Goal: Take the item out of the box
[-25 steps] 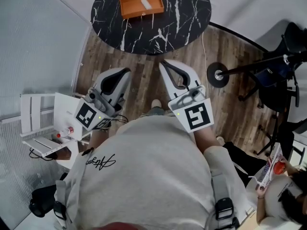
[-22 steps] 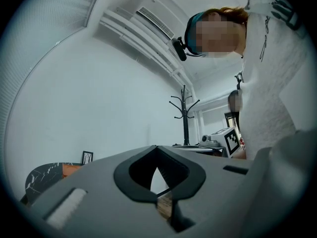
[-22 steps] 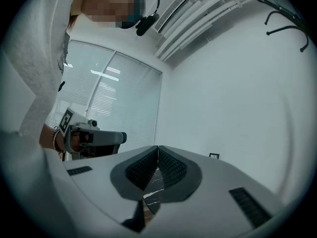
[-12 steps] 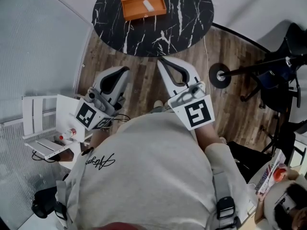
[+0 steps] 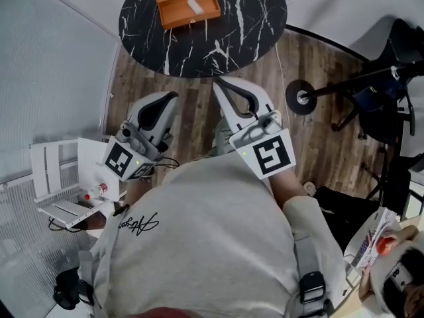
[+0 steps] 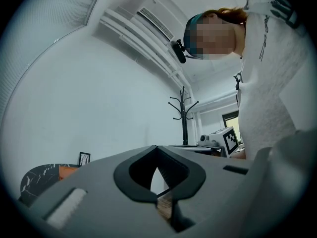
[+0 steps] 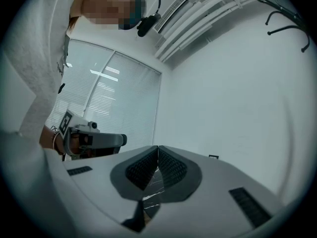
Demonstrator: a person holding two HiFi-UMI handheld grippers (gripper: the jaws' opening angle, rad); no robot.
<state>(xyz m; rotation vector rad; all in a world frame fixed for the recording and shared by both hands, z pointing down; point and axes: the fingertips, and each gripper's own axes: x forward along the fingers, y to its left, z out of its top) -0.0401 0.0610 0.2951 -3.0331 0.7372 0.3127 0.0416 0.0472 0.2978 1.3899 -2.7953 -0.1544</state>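
Note:
An orange box (image 5: 187, 3) lies open on the round black marble table (image 5: 252, 25) at the top of the head view, with a small white item (image 5: 194, 6) inside it. Both grippers hang over the wooden floor, short of the table, close to the person's body. The left gripper (image 5: 173, 97) and the right gripper (image 5: 216, 82) point toward the table, each shut with nothing between the jaws. In the left gripper view the jaws meet at the left gripper's tip (image 6: 157, 147), and the box (image 6: 67, 171) shows small at far left. The right gripper (image 7: 158, 147) is closed the same way.
A stand with a round base (image 5: 301, 98) and a black chair (image 5: 397, 65) stand to the right of the table. A white rack (image 5: 56, 177) stands at the left by the wall. Another person (image 5: 397, 277) sits at the lower right. A coat stand (image 6: 184, 114) shows behind.
Both grippers keep their place and stay shut. The head view has shifted a little, so the table and box sit slightly further left.

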